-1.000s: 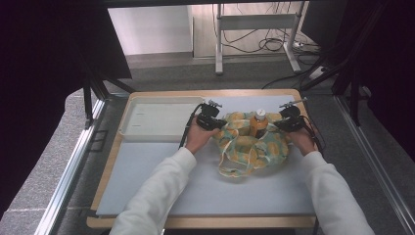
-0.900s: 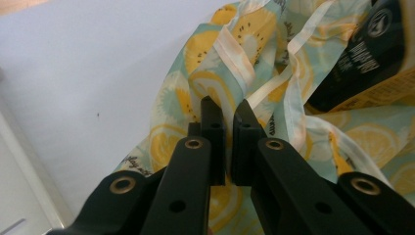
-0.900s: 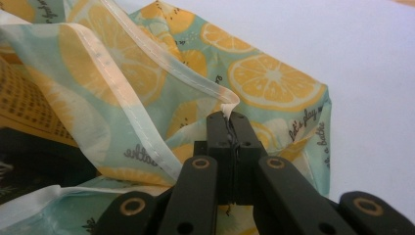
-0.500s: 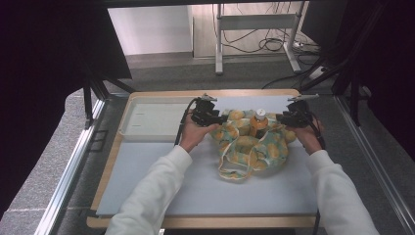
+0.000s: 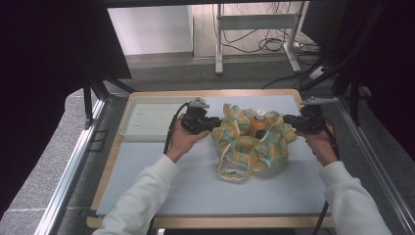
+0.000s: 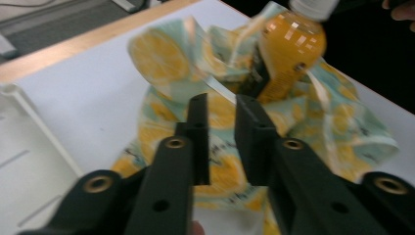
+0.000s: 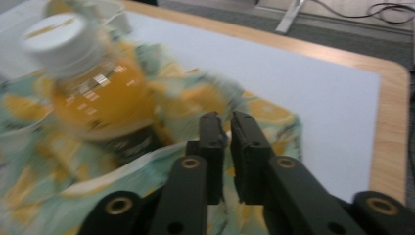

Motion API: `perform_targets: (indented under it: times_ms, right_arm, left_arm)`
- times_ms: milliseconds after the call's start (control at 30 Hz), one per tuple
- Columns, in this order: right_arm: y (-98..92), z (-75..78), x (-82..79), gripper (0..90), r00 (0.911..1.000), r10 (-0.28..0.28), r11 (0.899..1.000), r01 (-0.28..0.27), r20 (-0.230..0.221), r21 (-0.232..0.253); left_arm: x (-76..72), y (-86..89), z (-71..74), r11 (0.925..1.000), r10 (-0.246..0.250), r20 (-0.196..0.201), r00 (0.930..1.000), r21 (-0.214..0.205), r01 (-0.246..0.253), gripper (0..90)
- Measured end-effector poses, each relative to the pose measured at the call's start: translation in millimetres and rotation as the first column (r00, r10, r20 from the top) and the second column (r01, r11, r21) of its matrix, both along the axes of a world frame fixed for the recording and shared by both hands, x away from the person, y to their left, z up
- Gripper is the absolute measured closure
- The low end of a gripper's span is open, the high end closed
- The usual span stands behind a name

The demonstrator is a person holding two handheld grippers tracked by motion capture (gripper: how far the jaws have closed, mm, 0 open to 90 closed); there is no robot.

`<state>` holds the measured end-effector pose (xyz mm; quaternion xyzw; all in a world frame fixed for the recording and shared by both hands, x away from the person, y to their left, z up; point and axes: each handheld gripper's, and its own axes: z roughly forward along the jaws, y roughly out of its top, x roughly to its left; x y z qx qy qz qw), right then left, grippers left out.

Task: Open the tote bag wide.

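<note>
The high view takes in the whole bench (image 5: 147, 166), pale blue with a wooden rim, a white tray (image 5: 147, 122) at its far left, grey floor and cables beyond; the lemon-print bag (image 5: 249, 144) lies right of centre with the orange bottle (image 5: 258, 125) upright inside, white cap up. The left hand-held gripper (image 6: 220, 105) has just been closing, jaws nearly together on the bag's edge; the right hand-held gripper (image 7: 225, 122) likewise pinches the opposite edge; its view shows the bottle's dark label.
</note>
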<state>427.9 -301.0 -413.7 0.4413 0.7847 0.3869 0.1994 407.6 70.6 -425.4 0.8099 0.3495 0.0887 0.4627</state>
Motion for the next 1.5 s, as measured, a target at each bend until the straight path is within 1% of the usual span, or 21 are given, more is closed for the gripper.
perform_targets:
  times_ms: [67, 167, 333, 433, 500, 600, 733, 767, 833, 867, 900, 967, 1000, 1100, 1133, 1233, 1333, 1367, 1500]
  right_arm:
    - [3.1, -0.6, -6.7, 88.8, 0.9996, 0.027, 1.000, -0.027, -0.003, -0.006]
    - [8.1, -0.5, -16.8, 89.2, 0.9983, 0.058, 0.998, -0.058, -0.002, -0.002]
    - [17.1, 0.5, -34.6, 89.2, 0.9932, 0.116, 0.993, -0.116, 0.005, -0.006]
    - [23.7, 0.1, -40.7, 89.2, 0.9895, 0.144, 0.990, -0.144, 0.008, -0.006]
    - [29.8, -1.6, -42.9, 89.1, 0.9867, 0.162, 0.987, -0.162, 0.003, -0.006]
    - [39.4, -7.5, -42.7, 89.1, 0.9818, 0.189, 0.982, -0.189, -0.020, -0.020]
    - [48.4, -18.4, -38.3, 89.2, 0.9775, 0.204, 0.978, -0.206, -0.054, -0.037]
    - [50.5, -20.2, -37.5, 89.2, 0.9764, 0.207, 0.977, -0.210, -0.061, -0.037]
    - [55.3, -22.1, -36.5, 89.1, 0.9735, 0.218, 0.975, -0.220, -0.068, -0.026]
    - [58.5, -22.6, -36.4, 89.1, 0.9713, 0.228, 0.973, -0.230, -0.069, -0.025]
    - [61.9, -23.4, -36.2, 89.2, 0.9686, 0.240, 0.970, -0.242, -0.067, -0.031]
    - [67.9, -24.9, -35.8, 89.2, 0.9640, 0.255, 0.965, -0.259, -0.074, -0.035]
    - [70.9, -26.3, -35.2, 89.2, 0.9622, 0.261, 0.964, -0.265, -0.077, -0.039]
    - [76.6, -32.7, -30.9, 89.2, 0.9612, 0.259, 0.962, -0.265, -0.095, -0.061]
    - [76.8, -35.0, -29.0, 89.2, 0.9608, 0.257, 0.963, -0.264, -0.103, -0.061]
    - [73.5, -41.7, -23.8, 89.1, 0.9630, 0.236, 0.965, -0.248, -0.129, -0.086]
    - [64.2, -46.0, -20.7, 89.1, 0.9701, 0.200, 0.972, -0.214, -0.137, -0.098]
    - [60.1, -47.7, -19.6, 89.2, 0.9719, 0.190, 0.973, -0.206, -0.139, -0.107]
    - [41.9, -55.6, -13.4, 89.2, 0.9789, 0.127, 0.983, -0.146, -0.160, -0.108]
  left_arm:
    - [-4.1, -1.9, -1.5, 0.9999, -0.014, -0.008, 0.9999, 0.002, 0.014, 86.0]
    - [-10.9, -6.2, -3.0, 0.9994, -0.035, -0.012, 0.9993, 0.004, 0.035, 88.1]
    - [-22.0, -15.2, -3.7, 0.9975, -0.070, -0.001, 0.9975, 0.002, 0.070, 88.9]
    - [-24.9, -24.2, -5.6, 0.9960, -0.088, -0.002, 0.9961, 0.011, 0.088, 88.9]
    - [-25.4, -31.6, -8.0, 0.9955, -0.094, -0.006, 0.9956, 0.013, 0.094, 88.9]
    - [-23.1, -43.9, -12.5, 0.9948, -0.099, -0.011, 0.9950, 0.022, 0.099, 88.8]
    - [-14.5, -60.3, -20.5, 0.9942, -0.103, -0.033, 0.9942, 0.028, 0.104, 88.8]
    - [-12.2, -62.6, -21.9, 0.9935, -0.107, -0.036, 0.9936, 0.036, 0.108, 88.8]
    - [-5.6, -70.3, -26.3, 0.9938, -0.103, -0.047, 0.9935, 0.037, 0.105, 88.7]
    - [-3.2, -73.6, -27.9, 0.9946, -0.098, -0.053, 0.9938, 0.028, 0.099, 88.8]
    - [-1.0, -76.2, -28.8, 0.9949, -0.095, -0.061, 0.9936, 0.028, 0.097, 88.8]
    - [2.3, -80.1, -30.1, 0.9951, -0.093, -0.064, 0.9936, 0.029, 0.095, 88.8]
    - [3.8, -81.9, -30.5, 0.9949, -0.091, -0.070, 0.9934, 0.036, 0.094, 88.7]
    - [9.6, -85.8, -35.5, 0.9949, -0.076, -0.082, 0.9937, 0.060, 0.081, 88.6]
    - [12.2, -85.8, -38.1, 0.9950, -0.070, -0.085, 0.9939, 0.066, 0.076, 88.6]
    - [20.3, -83.0, -47.1, 0.9958, -0.042, -0.107, 0.9934, 0.076, 0.050, 88.7]
    - [26.1, -79.0, -56.8, 0.9960, -0.020, -0.126, 0.9918, 0.084, 0.031, 88.9]
    - [27.6, -77.4, -59.5, 0.9960, -0.015, -0.130, 0.9915, 0.085, 0.026, 88.9]
    - [32.5, -70.6, -67.2, 0.9954, 0.014, -0.142, 0.9898, 0.096, 0.000, 89.0]
